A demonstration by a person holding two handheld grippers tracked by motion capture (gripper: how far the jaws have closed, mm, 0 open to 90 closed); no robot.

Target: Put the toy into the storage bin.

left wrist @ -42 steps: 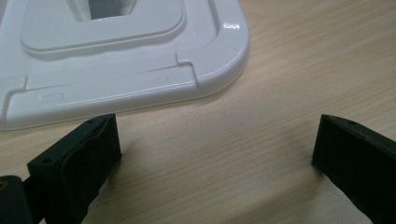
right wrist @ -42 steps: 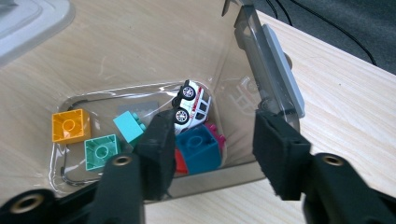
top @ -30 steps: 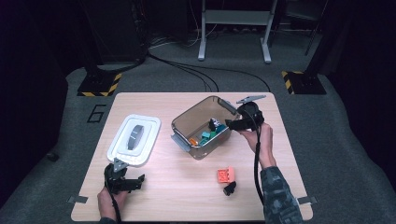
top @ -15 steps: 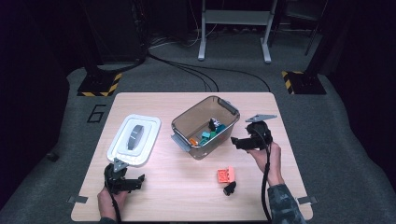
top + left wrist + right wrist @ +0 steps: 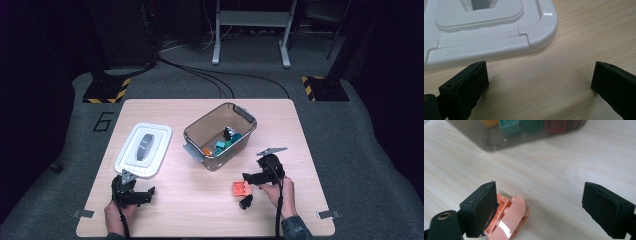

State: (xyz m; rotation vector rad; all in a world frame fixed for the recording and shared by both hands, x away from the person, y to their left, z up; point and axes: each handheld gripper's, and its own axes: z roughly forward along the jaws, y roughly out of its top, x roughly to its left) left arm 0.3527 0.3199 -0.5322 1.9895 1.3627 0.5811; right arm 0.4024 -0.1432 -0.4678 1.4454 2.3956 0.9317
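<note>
1. The right gripper (image 5: 251,177) is low over the table (image 5: 200,210), just right of the orange brick (image 5: 241,188). Its jaws have just been opening and stand wide apart.
2. In the right gripper view, the orange brick (image 5: 507,220) lies by the left jaw, seemingly touching its inner face, though the edge is too blurred to be sure. The far jaw is well clear of it, so nothing is clamped.
3. A small black piece (image 5: 245,202) lies on the table just below the orange brick, near the right hand (image 5: 280,192).
4. The clear bin (image 5: 220,135) stands at mid-table behind the brick, with coloured bricks (image 5: 224,145) inside; its wall shows at the top of the right gripper view.
5. The left gripper (image 5: 141,196) rests near the table's front-left edge, jaws apart with bare wood between them.
6. The white lid (image 5: 144,150) lies flat just beyond the left gripper, well apart from the bin.
</note>
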